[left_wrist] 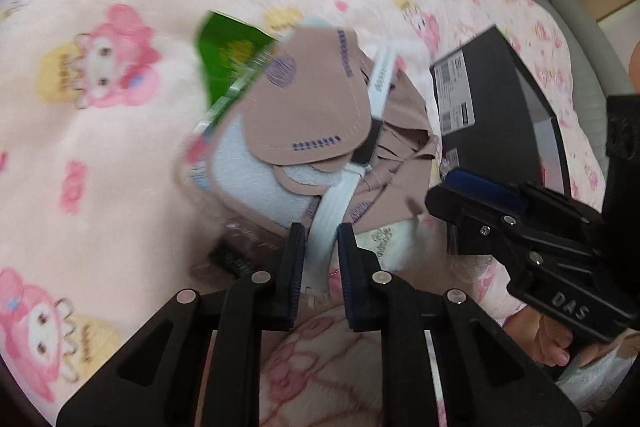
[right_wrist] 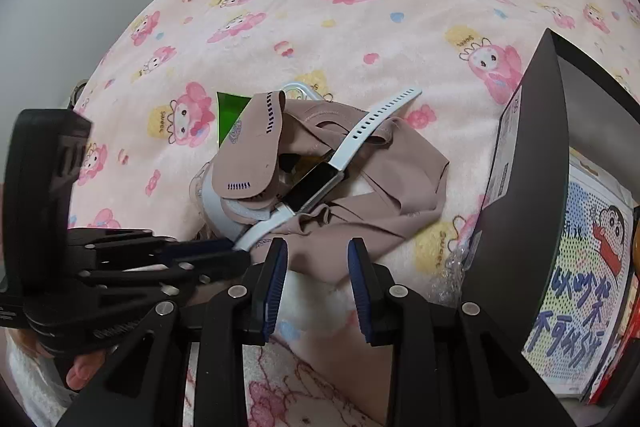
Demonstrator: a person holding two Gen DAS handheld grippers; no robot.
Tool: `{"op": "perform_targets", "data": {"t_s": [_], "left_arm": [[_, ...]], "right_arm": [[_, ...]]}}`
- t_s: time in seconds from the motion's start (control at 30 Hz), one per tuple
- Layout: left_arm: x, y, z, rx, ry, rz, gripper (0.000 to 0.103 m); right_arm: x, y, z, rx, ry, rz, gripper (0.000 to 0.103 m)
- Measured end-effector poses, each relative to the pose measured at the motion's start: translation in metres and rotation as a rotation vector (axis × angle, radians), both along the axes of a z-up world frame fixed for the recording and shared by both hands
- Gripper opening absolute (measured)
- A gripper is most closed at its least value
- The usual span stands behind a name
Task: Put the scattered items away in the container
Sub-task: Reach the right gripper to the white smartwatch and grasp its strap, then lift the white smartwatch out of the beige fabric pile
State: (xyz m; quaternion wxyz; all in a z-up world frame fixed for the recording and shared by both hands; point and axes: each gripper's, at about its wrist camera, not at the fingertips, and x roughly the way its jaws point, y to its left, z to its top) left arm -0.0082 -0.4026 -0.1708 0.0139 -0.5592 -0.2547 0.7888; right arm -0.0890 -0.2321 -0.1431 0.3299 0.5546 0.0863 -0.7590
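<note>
A pile lies on the pink blanket: beige insoles (left_wrist: 312, 99) (right_wrist: 248, 155), crumpled beige fabric (right_wrist: 380, 203), a green packet (left_wrist: 224, 55) and a white-strapped watch (right_wrist: 312, 187) with a dark face. My left gripper (left_wrist: 320, 251) is shut on the near end of the watch strap (left_wrist: 332, 211); in the right wrist view it reaches in from the left (right_wrist: 236, 247). My right gripper (right_wrist: 318, 259) stands open over the fabric's near edge, its pads apart from it. An open black box (left_wrist: 500, 99) (right_wrist: 520, 187) stands right of the pile.
The pink cartoon blanket (right_wrist: 360, 27) covers the whole bed. Beyond the black box sits a colourful cartoon carton (right_wrist: 580, 287), with bubble wrap (right_wrist: 452, 267) at the box's foot. A person's fingers (right_wrist: 84, 371) hold the left gripper's handle.
</note>
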Motion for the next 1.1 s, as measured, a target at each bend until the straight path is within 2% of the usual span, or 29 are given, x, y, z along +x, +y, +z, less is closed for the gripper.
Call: {"op": "perform_targets", "data": {"t_s": [0.03,0.1,0.2,0.33,0.47,0.57,0.6,0.73,0.77,0.8,0.87,1.0,1.1], "left_arm": [[0.005,-0.006,0.004,-0.037,-0.004,0.028,0.004],[0.013,-0.016,0.008,-0.102,-0.012,0.054,0.004],[0.024,-0.03,0.01,-0.103,-0.013,0.098,0.004],[0.033,-0.035,0.008,-0.155,-0.038,0.159,0.004],[0.044,-0.037,0.018,-0.247,-0.028,0.213,0.005],[0.049,-0.042,0.024,-0.356,-0.066,0.245,0.005],[0.051,-0.046,0.025,-0.345,-0.065,0.248,0.005],[0.062,-0.064,0.032,-0.141,0.045,0.279,0.005],[0.063,-0.067,0.034,-0.125,0.081,0.305,0.005],[0.063,-0.068,0.037,-0.143,0.103,0.332,0.005],[0.059,-0.067,0.036,-0.156,0.129,0.335,0.005],[0.036,-0.057,0.008,-0.035,0.092,0.297,0.006],[0.032,-0.044,-0.018,-0.058,-0.018,0.272,0.006]], "right_arm": [[0.001,0.0,0.001,-0.003,-0.001,0.004,0.028],[0.002,0.0,0.002,-0.008,-0.005,0.011,0.028],[0.002,-0.004,0.002,-0.022,-0.019,0.02,0.028],[-0.006,-0.008,0.008,-0.046,-0.014,0.006,0.028],[-0.014,-0.013,0.015,-0.065,-0.013,0.01,0.029],[-0.014,-0.021,0.014,-0.056,-0.045,0.049,0.031],[-0.013,-0.025,0.015,-0.06,-0.053,0.069,0.031],[-0.013,-0.036,0.018,-0.103,-0.045,0.086,0.031],[-0.016,-0.039,0.014,-0.095,-0.044,0.069,0.031],[-0.02,-0.041,0.009,-0.081,-0.048,0.053,0.031],[-0.025,-0.044,-0.003,-0.043,-0.044,0.022,0.031],[-0.028,-0.047,-0.028,-0.012,-0.102,0.018,0.031],[-0.029,-0.047,-0.037,0.008,-0.109,0.012,0.031]]}}
